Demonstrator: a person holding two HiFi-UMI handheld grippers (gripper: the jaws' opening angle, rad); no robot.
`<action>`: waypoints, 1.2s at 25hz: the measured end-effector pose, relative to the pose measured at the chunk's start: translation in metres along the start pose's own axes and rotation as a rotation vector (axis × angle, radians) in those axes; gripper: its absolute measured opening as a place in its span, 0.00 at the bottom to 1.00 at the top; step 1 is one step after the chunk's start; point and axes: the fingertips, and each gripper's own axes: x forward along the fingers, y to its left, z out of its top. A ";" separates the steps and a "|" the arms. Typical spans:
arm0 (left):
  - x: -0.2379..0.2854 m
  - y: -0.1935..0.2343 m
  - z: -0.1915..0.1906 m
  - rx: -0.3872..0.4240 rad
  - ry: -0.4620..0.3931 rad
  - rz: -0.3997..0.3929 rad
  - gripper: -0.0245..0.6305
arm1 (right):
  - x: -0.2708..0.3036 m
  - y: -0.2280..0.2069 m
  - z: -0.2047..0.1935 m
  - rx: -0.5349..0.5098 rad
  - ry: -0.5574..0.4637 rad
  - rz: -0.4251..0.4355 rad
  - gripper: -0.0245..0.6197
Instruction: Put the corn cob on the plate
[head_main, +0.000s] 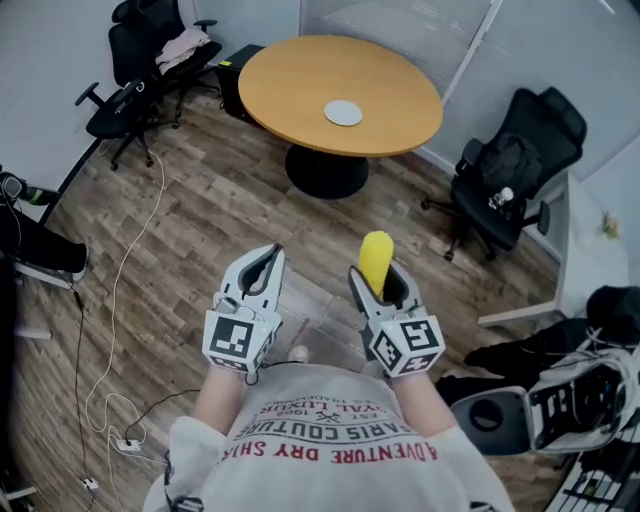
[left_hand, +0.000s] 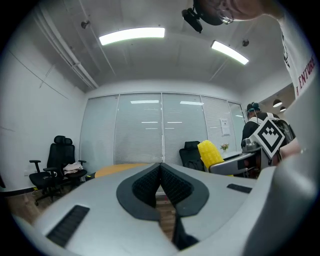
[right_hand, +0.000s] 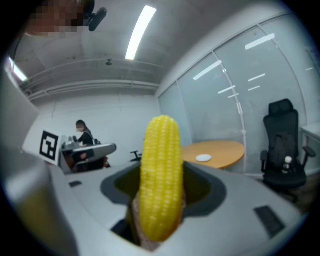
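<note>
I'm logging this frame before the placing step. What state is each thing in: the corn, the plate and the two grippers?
Corn: held upright in the right gripper, not yet on the plate.
Plate: empty, lying flat on the table.
Right gripper: shut on the corn.
Left gripper: shut, holding nothing.
</note>
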 end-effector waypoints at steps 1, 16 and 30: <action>0.000 0.009 -0.002 -0.003 0.003 -0.001 0.09 | 0.007 0.003 -0.002 0.004 0.002 -0.004 0.45; 0.099 0.072 -0.027 -0.045 0.092 0.058 0.09 | 0.120 -0.053 0.011 0.030 0.079 0.080 0.45; 0.300 0.069 -0.020 -0.026 0.064 0.101 0.09 | 0.229 -0.215 0.074 -0.016 0.062 0.165 0.45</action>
